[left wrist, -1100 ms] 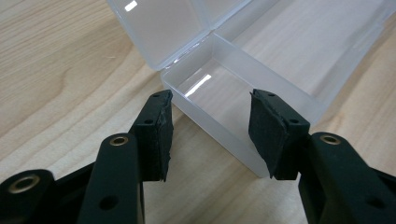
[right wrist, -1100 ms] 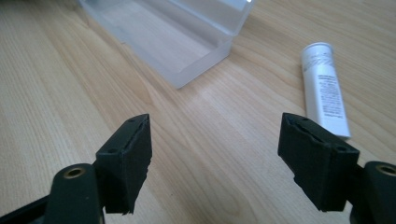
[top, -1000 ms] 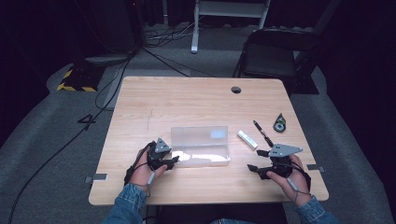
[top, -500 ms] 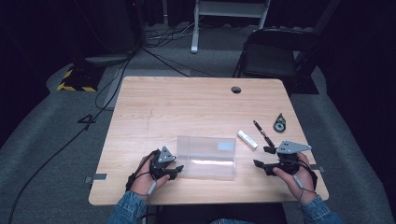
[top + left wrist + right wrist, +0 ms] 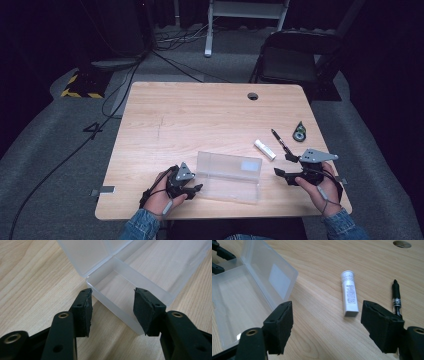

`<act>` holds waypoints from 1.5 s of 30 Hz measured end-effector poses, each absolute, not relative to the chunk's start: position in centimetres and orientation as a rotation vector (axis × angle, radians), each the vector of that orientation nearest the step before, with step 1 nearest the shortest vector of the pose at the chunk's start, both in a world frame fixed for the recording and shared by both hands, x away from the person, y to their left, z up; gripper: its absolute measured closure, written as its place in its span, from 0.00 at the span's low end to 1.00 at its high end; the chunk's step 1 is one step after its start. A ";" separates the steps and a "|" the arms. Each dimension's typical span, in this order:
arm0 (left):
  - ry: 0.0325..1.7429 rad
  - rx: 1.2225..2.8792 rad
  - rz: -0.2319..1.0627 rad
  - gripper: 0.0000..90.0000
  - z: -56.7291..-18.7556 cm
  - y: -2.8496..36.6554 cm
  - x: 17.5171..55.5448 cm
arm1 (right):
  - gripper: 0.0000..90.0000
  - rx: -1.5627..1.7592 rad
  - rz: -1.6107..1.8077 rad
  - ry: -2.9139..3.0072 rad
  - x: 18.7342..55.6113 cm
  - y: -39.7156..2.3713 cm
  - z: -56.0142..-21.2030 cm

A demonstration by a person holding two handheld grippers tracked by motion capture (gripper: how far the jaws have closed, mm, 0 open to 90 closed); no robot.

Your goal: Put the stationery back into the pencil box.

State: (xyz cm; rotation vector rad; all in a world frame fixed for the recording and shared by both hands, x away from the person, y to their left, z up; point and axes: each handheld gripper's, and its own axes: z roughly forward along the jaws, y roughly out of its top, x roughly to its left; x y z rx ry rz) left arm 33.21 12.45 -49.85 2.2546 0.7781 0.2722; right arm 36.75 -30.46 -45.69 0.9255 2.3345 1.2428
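Note:
A clear plastic box (image 5: 227,175) lies open near the table's front edge, its lid (image 5: 82,255) folded back flat. My left gripper (image 5: 192,189) is at the box's left end and stands open. In the left gripper view (image 5: 112,312) its jaws straddle a corner of the box tray (image 5: 130,285) without closing on it. My right gripper (image 5: 282,167) is open just right of the box, with nothing between its jaws (image 5: 327,325). A white tube (image 5: 349,293) and a black pen (image 5: 396,298) lie on the wood ahead of it.
The white tube (image 5: 264,149), the black pen (image 5: 281,141) and a small round dark object (image 5: 299,132) lie at the table's right. A cable hole (image 5: 252,96) is at the back. A folding chair (image 5: 295,55) stands behind the table.
The box and my left gripper have shifted a little toward the table's front edge. My right gripper has drifted slightly nearer the front edge too.

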 end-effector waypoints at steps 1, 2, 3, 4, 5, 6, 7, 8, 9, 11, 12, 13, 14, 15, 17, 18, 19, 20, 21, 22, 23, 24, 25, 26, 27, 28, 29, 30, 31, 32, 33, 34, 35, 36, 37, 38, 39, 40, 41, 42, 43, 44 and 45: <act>0.778 2.255 0.272 0.55 -49.9 12.4 33.2 | 0.29 0.928 1.246 2.333 36.8 -30.5 -45.7; 0.780 2.256 0.271 0.55 -49.8 12.4 33.2 | 0.29 0.928 1.246 2.333 36.8 -30.5 -45.7; 0.783 2.258 0.274 0.55 -49.8 12.4 33.2 | 0.29 0.934 1.241 2.331 36.8 -30.6 -45.7; 0.785 2.261 0.280 0.54 -49.8 12.3 33.2 | 0.29 0.937 1.239 2.329 36.8 -30.7 -45.7; 0.792 2.264 0.284 0.50 -49.8 12.3 33.2 | 0.29 0.939 1.240 2.328 36.8 -30.8 -45.8; 0.804 2.264 0.288 0.46 -49.8 12.3 33.2 | 0.29 0.940 1.240 2.326 36.8 -30.8 -45.7; 0.821 2.268 0.293 0.41 -49.7 12.3 33.2 | 0.29 0.939 1.239 2.326 36.8 -30.9 -45.7; 0.830 2.268 0.293 0.37 -49.7 12.4 33.2 | 0.29 0.939 1.240 2.324 36.8 -30.9 -45.6; 0.827 2.268 0.302 0.35 -49.6 12.4 33.2 | 0.29 0.941 1.244 2.318 36.8 -31.0 -45.5; 0.825 2.241 0.314 0.34 -49.3 12.5 33.2 | 0.29 0.941 1.250 2.310 36.9 -31.1 -45.4; 0.823 2.225 0.316 0.34 -49.1 12.6 33.2 | 0.29 0.943 1.249 2.309 36.9 -31.1 -45.3; 0.817 2.210 0.318 0.34 -49.0 12.6 33.1 | 0.29 0.947 1.247 2.311 37.0 -31.2 -45.4; 0.805 2.198 0.325 0.34 -48.8 12.7 33.0 | 0.29 0.951 1.246 2.312 37.1 -31.3 -45.4; 0.805 2.198 0.325 0.34 -48.8 12.7 33.0 | 0.29 0.951 1.246 2.312 37.1 -31.3 -45.4; 0.804 2.176 0.358 0.34 -48.5 12.8 32.8 | 0.29 0.955 1.243 2.302 37.2 -31.6 -45.2; 0.804 2.176 0.358 0.34 -48.5 12.8 32.8 | 0.29 0.954 1.246 2.298 37.3 -31.6 -45.0; 0.815 2.164 0.372 0.34 -48.5 12.9 32.8 | 0.29 0.954 1.246 2.298 37.3 -31.6 -45.0; 0.818 2.162 0.397 0.34 -48.3 13.0 32.8 | 0.29 0.955 1.247 2.296 37.3 -31.7 -44.9; 0.823 2.153 0.411 0.35 -48.2 13.2 32.7 | 0.29 0.955 1.246 2.293 37.4 -31.8 -44.8; 0.828 2.139 0.410 0.34 -48.1 13.3 32.7 | 0.29 0.957 1.240 2.289 37.5 -31.9 -44.6; 0.832 2.131 0.410 0.34 -48.0 13.5 32.7 | 0.30 0.953 1.239 2.288 37.6 -32.0 -44.5; 0.837 2.128 0.415 0.34 -48.0 13.6 32.7 | 0.33 0.957 1.239 2.290 37.6 -32.1 -44.4; 0.844 2.127 0.417 0.34 -48.0 13.7 32.6 | 0.36 0.957 1.239 2.295 37.7 -32.2 -44.3; 0.846 2.129 0.414 0.34 -48.1 13.8 32.6 | 0.36 0.959 1.244 2.298 37.8 -32.2 -44.2; 0.849 2.137 0.419 0.34 -48.1 13.9 32.6 | 0.37 0.965 1.251 2.297 37.9 -32.3 -44.2; 0.851 2.140 0.421 0.34 -48.1 14.0 32.5 | 0.39 0.967 1.254 2.296 38.0 -32.4 -44.1; 0.853 2.140 0.424 0.35 -48.0 14.1 32.5 | 0.39 0.972 1.256 2.299 38.1 -32.5 -44.0; 0.855 2.134 0.424 0.35 -48.0 14.2 32.4 | 0.38 0.976 1.258 2.297 38.2 -32.5 -43.9; 0.859 2.128 0.431 0.35 -47.9 14.3 32.3 | 0.36 0.979 1.262 2.298 38.3 -32.6 -43.8; 0.868 2.122 0.430 0.35 -47.8 14.5 32.2 | 0.35 0.988 1.271 2.291 38.4 -32.6 -43.7; 0.876 2.122 0.437 0.35 -47.8 14.7 32.2 | 0.34 0.989 1.270 2.287 38.5 -32.7 -43.5; 0.902 2.117 0.430 0.35 -47.9 15.0 32.3 | 0.34 0.997 1.265 2.282 38.6 -32.7 -43.4; 0.902 2.117 0.430 0.35 -47.9 15.0 32.3 | 0.32 1.011 1.277 2.270 38.8 -32.8 -43.3; 0.928 2.120 0.443 0.35 -48.0 15.6 32.3 | 0.32 1.015 1.275 2.264 39.0 -32.9 -43.2; 0.950 2.116 0.449 0.35 -48.1 16.1 32.3 | 0.31 1.022 1.269 2.263 39.2 -32.9 -43.1; 0.975 2.114 0.451 0.35 -48.2 16.5 32.2 | 0.29 1.027 1.259 2.260 39.5 -32.9 -43.1; 1.000 2.118 0.449 0.34 -48.4 17.0 32.2 | 0.28 1.035 1.261 2.260 39.8 -32.9 -43.2; 1.000 2.118 0.449 0.33 -48.4 17.0 32.2 | 0.28 1.035 1.261 2.260 39.8 -32.9 -43.2; 1.036 2.110 0.445 0.33 -48.6 17.3 32.2 | 0.26 1.037 1.251 2.272 40.2 -32.9 -43.3; 1.057 2.122 0.457 0.32 -48.8 17.7 32.3 | 0.21 1.054 1.245 2.259 40.9 -32.9 -43.4; 1.088 2.121 0.455 0.32 -49.0 17.9 32.3 | 0.21 1.054 1.245 2.259 40.9 -32.9 -43.4; 1.111 2.121 0.469 0.31 -49.2 18.2 32.3 | 0.18 1.072 1.241 2.247 41.3 -32.9 -43.4; 1.137 2.110 0.470 0.30 -49.3 18.5 32.2 | 0.19 1.106 1.246 2.223 41.8 -32.8 -43.5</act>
